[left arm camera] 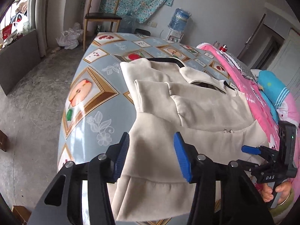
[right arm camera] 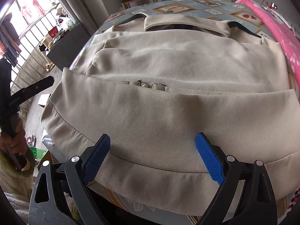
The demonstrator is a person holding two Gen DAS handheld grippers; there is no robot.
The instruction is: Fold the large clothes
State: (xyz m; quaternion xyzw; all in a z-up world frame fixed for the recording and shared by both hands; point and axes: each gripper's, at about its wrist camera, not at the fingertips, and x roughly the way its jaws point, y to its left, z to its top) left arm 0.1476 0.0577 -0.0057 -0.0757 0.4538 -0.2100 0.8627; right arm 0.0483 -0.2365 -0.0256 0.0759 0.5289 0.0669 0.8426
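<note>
Both grippers over the jacket hem, fingers apart, nothing gripped.
Left gripper [left arm camera: 151, 155] and right gripper [right arm camera: 152, 155] straddle the beige jacket [right arm camera: 168, 65]'s near hem at the counter [left arm camera: 90, 116] edge; pink blanket [left arm camera: 262, 101] crowds its right side, counter bare leftward.

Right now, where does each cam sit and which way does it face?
Left wrist: on the left gripper, aimed down over the jacket's left hem, table and chair beyond; right gripper and hand show.
Right wrist: on the right gripper, above the hem's middle; left hand shows.
Shared: jacket, table, chair, pink blanket.
</note>
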